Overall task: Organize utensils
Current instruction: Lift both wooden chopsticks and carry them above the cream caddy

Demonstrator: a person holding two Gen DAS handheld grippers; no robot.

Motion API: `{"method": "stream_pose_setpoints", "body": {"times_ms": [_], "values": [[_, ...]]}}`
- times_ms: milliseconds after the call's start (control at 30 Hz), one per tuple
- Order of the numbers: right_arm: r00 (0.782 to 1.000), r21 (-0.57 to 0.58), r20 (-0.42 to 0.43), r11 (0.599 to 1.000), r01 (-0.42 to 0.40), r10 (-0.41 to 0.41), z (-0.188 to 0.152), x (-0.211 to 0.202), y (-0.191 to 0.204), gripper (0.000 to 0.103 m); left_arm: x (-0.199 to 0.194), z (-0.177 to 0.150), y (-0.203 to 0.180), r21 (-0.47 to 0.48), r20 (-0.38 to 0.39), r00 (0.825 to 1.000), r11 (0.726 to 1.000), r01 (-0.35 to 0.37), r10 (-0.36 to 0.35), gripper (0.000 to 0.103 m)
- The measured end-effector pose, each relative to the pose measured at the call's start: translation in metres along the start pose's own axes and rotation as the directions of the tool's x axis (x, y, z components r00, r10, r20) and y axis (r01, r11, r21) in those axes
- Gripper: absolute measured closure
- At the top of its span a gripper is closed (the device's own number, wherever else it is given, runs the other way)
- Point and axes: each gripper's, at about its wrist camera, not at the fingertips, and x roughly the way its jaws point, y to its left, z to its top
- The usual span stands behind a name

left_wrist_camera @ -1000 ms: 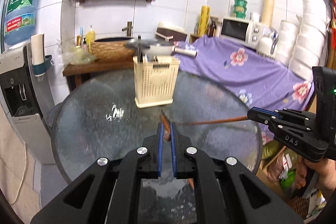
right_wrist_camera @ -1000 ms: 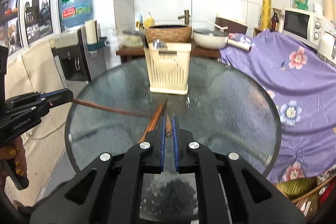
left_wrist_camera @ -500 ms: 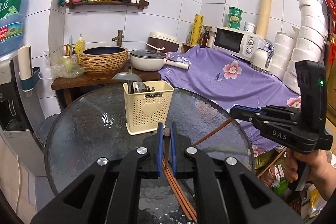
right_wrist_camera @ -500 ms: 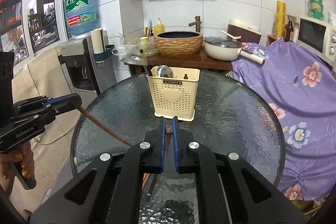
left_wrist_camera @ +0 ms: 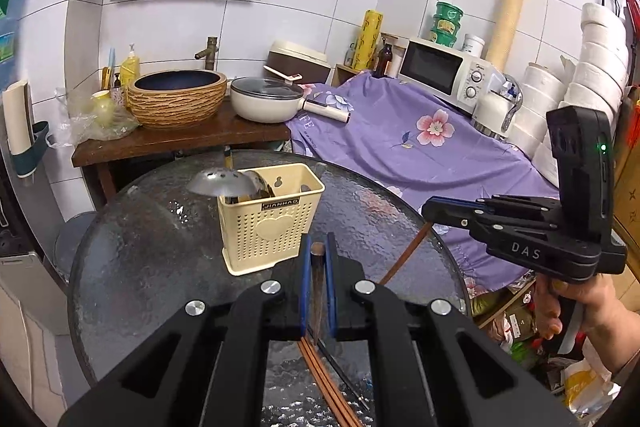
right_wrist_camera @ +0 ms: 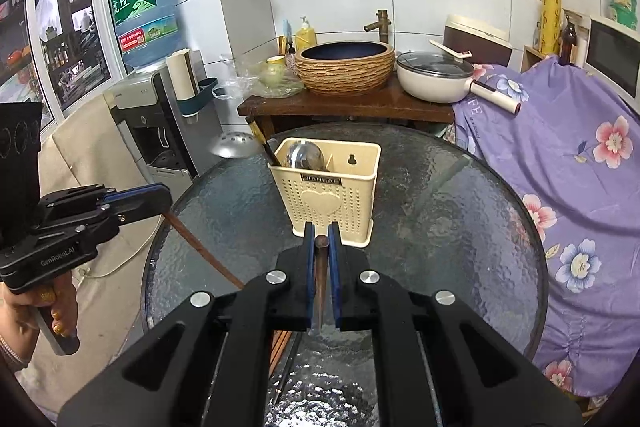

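Left gripper [left_wrist_camera: 316,255] is clamping one brown chopstick [left_wrist_camera: 317,291], blue pads tight on it, thick end poking up between the fingertips. Right gripper [right_wrist_camera: 321,247] is doing the same with a second chopstick [right_wrist_camera: 321,283], which in the left view is slanting down from the jaws toward the bench [left_wrist_camera: 140,267]. We are holding both over the round glass bench, tips pointing at the cream perforated utensil caddy [left_wrist_camera: 268,227] standing mid-bench. Caddy is already carrying a slotted skimmer [left_wrist_camera: 218,183] and a ladle [right_wrist_camera: 302,157] in its left compartment; right compartment looks empty. More chopsticks [left_wrist_camera: 324,383] are lying on the glass under our grippers.
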Motion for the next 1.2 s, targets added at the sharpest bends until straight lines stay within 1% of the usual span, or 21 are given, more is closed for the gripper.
{"method": "stream_pose_setpoints", "body": {"times_ms": [67,200,333,467,633,733,900,1000,1200], "values": [[1.000,-0.011,-0.001,1.000,0.003,-0.003,0.009,-0.002,0.001,0.096,0.002,0.006,0.000,-0.001,-0.008,1.000,1.000,0.007,-0.007,0.097],[1.000,-0.024,0.012,1.000,0.009,-0.009,0.036,-0.008,-0.001,0.096,0.000,0.032,0.002,-0.006,0.006,1.000,1.000,0.021,-0.021,0.097],[0.999,-0.031,0.035,0.999,0.009,-0.008,0.068,-0.017,0.000,0.096,-0.005,0.068,0.003,-0.011,0.016,0.999,0.999,0.042,-0.042,0.097],[0.997,-0.035,0.072,0.999,0.021,-0.019,0.109,-0.028,-0.001,0.096,-0.012,0.106,0.005,-0.026,0.053,0.997,0.998,0.049,-0.047,0.097],[0.990,-0.024,0.133,0.999,0.044,-0.041,0.159,-0.044,-0.004,0.096,-0.020,0.147,0.001,-0.013,0.113,0.993,1.000,0.017,-0.016,0.097],[0.987,-0.012,0.151,0.998,0.063,-0.060,0.182,-0.042,-0.006,0.096,-0.019,0.166,0.001,0.000,0.148,0.989,1.000,-0.029,0.028,0.097],[0.986,0.015,0.151,0.998,0.068,-0.070,0.201,-0.025,-0.013,0.096,-0.003,0.186,0.007,-0.019,0.172,0.982,0.997,-0.071,0.073,0.097],[0.986,0.027,0.142,0.996,0.079,-0.082,0.207,-0.009,-0.016,0.096,0.011,0.191,0.011,-0.031,0.166,0.982,0.996,-0.081,0.085,0.097],[0.990,0.055,0.112,0.995,0.080,-0.086,0.200,0.025,-0.023,0.096,0.042,0.186,0.019,-0.044,0.135,0.985,0.994,-0.099,0.104,0.097]]}}
